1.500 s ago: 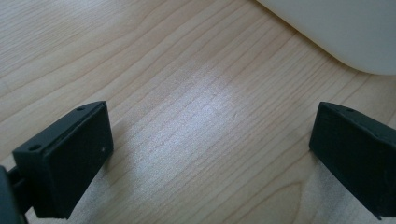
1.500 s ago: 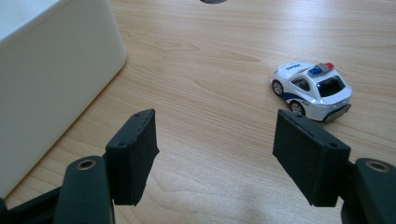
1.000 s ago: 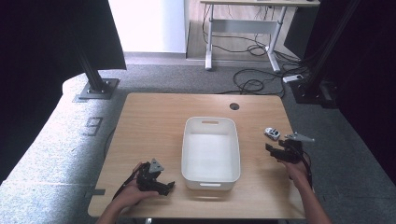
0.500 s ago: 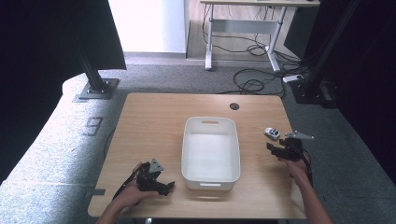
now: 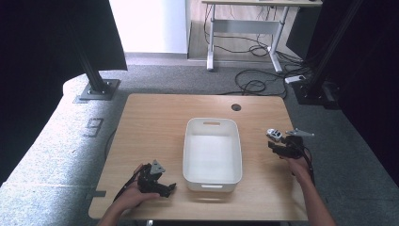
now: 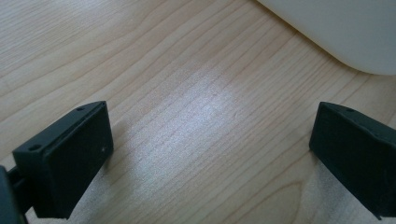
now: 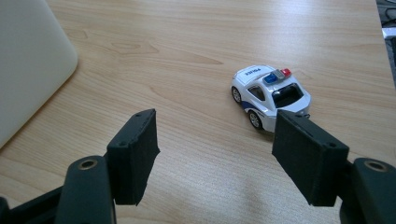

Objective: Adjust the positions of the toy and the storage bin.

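The right tool [image 7: 215,154] stands wide open with nothing between its jaws, low over the wooden surface [image 7: 187,56] and aimed toward the small police car [image 7: 270,95]. To do this reach well, I judge the tool should move a little forward and toward its own right side, so that the car comes to the middle of the gap and not against one jaw. Then it should go down until the pads are level with the car body, and close slowly on the two long sides, because the wheels can let the toy roll away. At present the car stands on its wheels just ahead of the right jaw, partly behind its tip, and apart from the left jaw. The white bin [image 5: 212,149] lies farther off on the tool's left. The left tool [image 6: 212,154] is also wide open and empty, resting near the bin corner.
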### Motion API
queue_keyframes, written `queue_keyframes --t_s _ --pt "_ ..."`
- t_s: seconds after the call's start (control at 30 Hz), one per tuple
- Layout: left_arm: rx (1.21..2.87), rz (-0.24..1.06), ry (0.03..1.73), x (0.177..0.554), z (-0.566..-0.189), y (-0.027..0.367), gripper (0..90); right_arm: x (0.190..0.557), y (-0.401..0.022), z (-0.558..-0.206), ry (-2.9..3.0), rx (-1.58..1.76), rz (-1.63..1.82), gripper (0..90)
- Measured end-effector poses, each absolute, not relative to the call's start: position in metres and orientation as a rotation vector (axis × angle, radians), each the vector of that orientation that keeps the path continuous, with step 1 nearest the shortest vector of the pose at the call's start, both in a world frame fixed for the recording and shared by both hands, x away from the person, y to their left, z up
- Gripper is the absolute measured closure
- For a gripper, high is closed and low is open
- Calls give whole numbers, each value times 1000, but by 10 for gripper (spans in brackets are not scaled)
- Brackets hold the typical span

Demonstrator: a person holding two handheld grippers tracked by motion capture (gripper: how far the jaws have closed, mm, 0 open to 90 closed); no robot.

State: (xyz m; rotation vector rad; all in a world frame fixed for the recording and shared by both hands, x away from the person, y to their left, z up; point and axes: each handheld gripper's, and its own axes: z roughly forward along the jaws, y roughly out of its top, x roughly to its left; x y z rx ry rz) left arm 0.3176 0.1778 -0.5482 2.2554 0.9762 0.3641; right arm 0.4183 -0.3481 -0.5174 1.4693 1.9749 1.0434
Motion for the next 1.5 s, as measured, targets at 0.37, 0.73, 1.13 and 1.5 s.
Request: queue_keyframes --t_s 0.37,0.73,1.13,1.5 --pt "2254 364 976 318 -548 178 0 425 -350 -525 1979 1467 1026 312" --pt "2254 364 978 318 -548 178 0 431 -351 -515 1976 1433 987 320" --pt "2255 365 978 317 -548 178 0 439 -345 -512 1988 1381 967 325" --pt "2254 364 978 317 -548 178 0 448 -349 -517 1989 1409 961 320"
